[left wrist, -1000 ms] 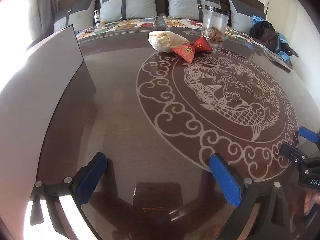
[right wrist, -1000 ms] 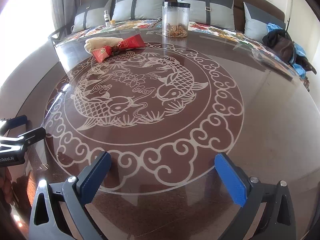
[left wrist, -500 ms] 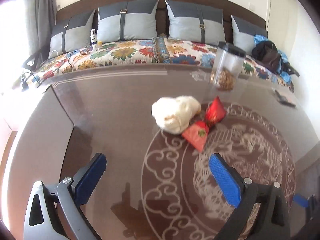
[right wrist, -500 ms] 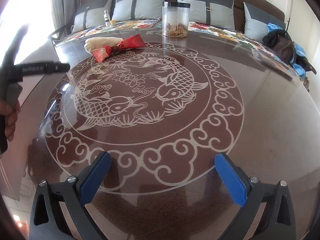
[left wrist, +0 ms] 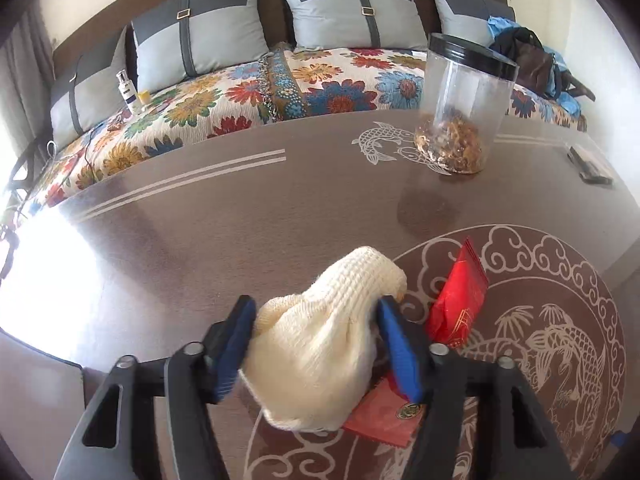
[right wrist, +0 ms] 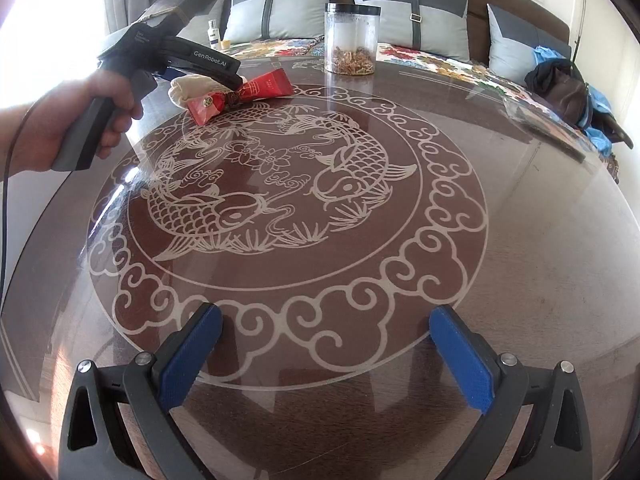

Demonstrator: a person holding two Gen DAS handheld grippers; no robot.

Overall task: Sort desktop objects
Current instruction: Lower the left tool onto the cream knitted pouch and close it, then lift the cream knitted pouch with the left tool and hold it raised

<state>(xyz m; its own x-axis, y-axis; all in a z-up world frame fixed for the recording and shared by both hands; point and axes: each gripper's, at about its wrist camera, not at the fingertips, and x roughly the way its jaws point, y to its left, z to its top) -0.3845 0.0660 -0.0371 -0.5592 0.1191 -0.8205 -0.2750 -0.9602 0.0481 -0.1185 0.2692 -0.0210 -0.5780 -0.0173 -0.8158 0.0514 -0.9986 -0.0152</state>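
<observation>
My left gripper [left wrist: 316, 340] has its blue pads on both sides of a cream knitted cloth [left wrist: 320, 344] that lies on the glass table [left wrist: 200, 240]. The pads press into the cloth. A red tied packet [left wrist: 456, 300] lies just right of it, partly under the cloth. In the right wrist view the cloth [right wrist: 188, 88] and red packet [right wrist: 240, 94] show at the far left, with the left gripper's body over them. My right gripper [right wrist: 326, 348] is open and empty above the table's near edge.
A clear jar with a black lid [left wrist: 460, 112] holds brown bits at the table's far side; it also shows in the right wrist view [right wrist: 352, 40]. A dark remote [left wrist: 590, 166] lies far right. A sofa with cushions [left wrist: 200, 36] runs behind the table.
My left gripper has moved forward across the table to the cream cloth and has closed onto it. The right gripper has stayed still.
</observation>
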